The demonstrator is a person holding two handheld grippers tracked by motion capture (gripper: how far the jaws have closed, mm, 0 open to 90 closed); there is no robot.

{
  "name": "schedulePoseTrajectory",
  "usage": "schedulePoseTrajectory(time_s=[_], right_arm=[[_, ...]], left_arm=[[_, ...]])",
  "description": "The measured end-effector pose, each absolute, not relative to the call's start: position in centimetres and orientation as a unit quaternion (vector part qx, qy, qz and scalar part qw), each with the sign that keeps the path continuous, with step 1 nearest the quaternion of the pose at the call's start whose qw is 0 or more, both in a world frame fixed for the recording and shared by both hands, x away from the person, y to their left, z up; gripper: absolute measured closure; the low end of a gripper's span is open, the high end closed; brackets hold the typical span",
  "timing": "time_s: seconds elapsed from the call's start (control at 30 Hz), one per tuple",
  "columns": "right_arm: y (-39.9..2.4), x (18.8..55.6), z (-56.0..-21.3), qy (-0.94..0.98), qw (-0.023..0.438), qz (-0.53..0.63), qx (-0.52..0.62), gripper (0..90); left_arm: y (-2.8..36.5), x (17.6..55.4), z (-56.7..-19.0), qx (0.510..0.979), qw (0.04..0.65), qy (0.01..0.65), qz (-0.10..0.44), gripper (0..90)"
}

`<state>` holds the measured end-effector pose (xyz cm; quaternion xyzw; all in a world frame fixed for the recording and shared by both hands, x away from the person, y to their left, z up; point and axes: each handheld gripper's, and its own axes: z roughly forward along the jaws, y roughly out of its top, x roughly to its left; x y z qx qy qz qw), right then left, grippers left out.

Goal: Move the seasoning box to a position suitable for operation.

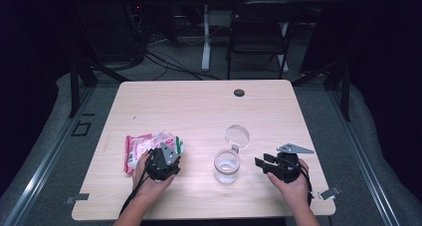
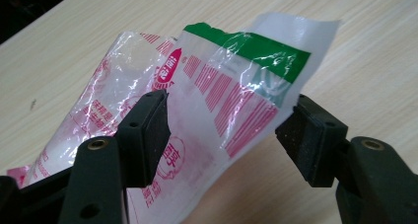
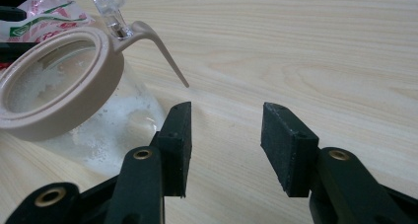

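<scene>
- Plastic bag (image 2: 217, 100), clear film printed with red stripes and a green band, lies on the counter (image 1: 199, 106) toward its left front; in the left gripper view its torn upper edge rises between the jaws; its lower end is cut off behind the left jaw, and the print is too small to read
- Bag contents: the film looks whitish inside, but what fills it is hard to make out
- Left hand-held gripper (image 1: 163, 159) sits over the bag's right end in the high view; its jaws stand wide apart; the left pad overlaps the film, the right pad stands at the bag's edge; whether either pad touches the film I cannot tell
- Glass jar (image 1: 227, 166) stands upright just right of the bag, with a beige ring around its mouth; its clear hinged lid (image 1: 237, 135) is flipped open behind it; a thin layer of white grains lies at the bottom
- Right hand-held gripper (image 1: 261, 165) rests low to the right of the jar, jaws wide apart with nothing between them but bare counter
</scene>
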<state>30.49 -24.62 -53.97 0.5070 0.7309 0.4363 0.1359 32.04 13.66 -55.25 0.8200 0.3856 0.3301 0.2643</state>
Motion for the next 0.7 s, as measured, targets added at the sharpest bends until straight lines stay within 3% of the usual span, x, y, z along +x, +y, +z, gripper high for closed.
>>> schedulePoseTrajectory(time_s=[0.53,0.7], right_arm=[[-25.1,30.0,-54.1,0.726,0.137,0.439,0.512,55.0],[-25.1,30.0,-54.1,0.727,0.139,0.437,0.511,55.0]], left_arm=[[13.6,33.0,-57.7,0.808,0.210,0.376,0.403,48.3],[13.6,33.0,-57.8,0.801,0.206,0.383,0.412,58.7]])
